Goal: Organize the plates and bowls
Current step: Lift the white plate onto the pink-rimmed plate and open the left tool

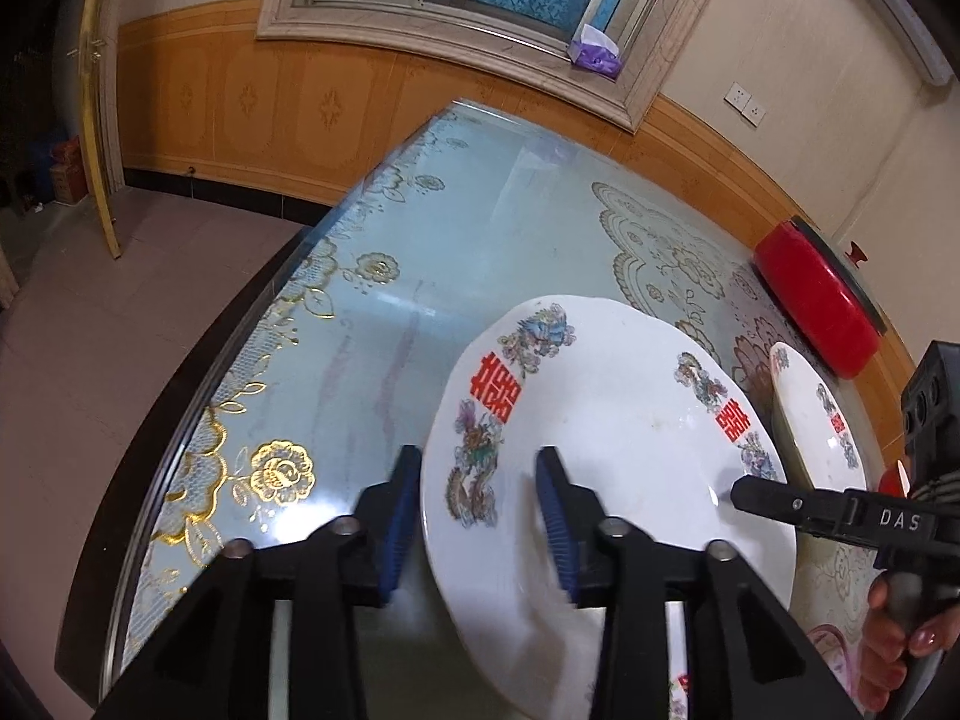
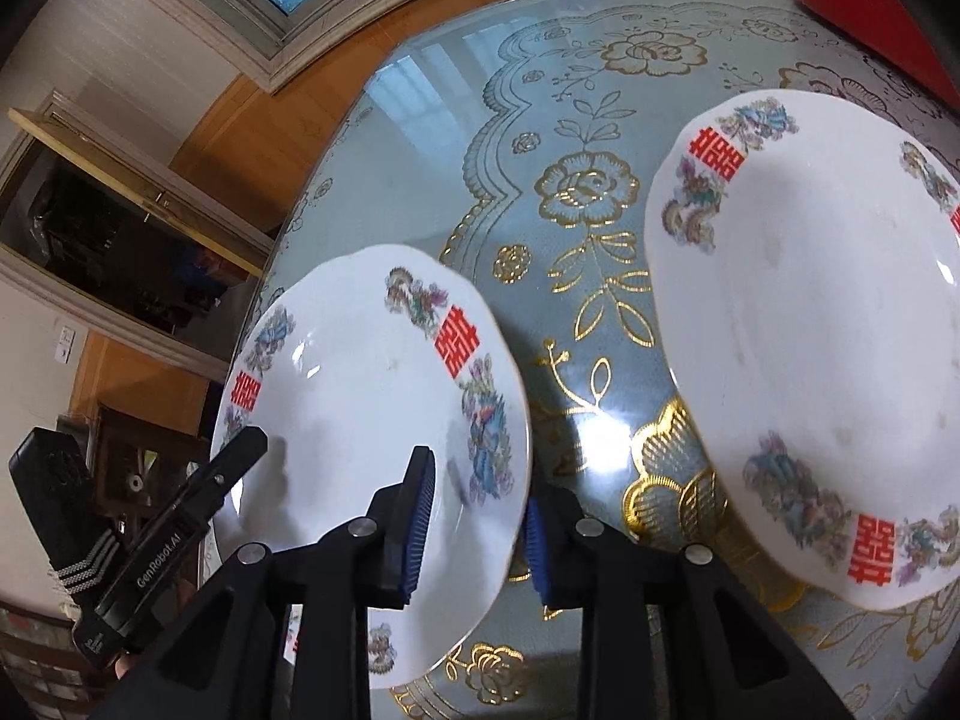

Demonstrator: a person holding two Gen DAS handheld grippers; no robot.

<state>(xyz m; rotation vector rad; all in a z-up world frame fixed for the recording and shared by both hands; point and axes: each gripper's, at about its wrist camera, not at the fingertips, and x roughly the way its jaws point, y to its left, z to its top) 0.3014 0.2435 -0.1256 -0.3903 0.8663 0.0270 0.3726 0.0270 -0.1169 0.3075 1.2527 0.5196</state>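
A white plate (image 1: 612, 450) with red characters and flower prints is tilted up off the table. My left gripper (image 1: 480, 492) straddles its left rim, jaws apart and not pressing it. The same plate (image 2: 366, 420) shows in the right wrist view, where my right gripper (image 2: 480, 516) straddles its right rim with a gap on each side. A second matching plate (image 2: 810, 348) lies flat on the table to the right; it also shows in the left wrist view (image 1: 810, 414) behind the right gripper.
The table (image 1: 390, 300) has a glass top over a pale blue cloth with gold flowers. A red pot (image 1: 816, 300) with a lid stands at the far right by the wall. The table's dark edge (image 1: 198, 360) runs along the left above a tiled floor.
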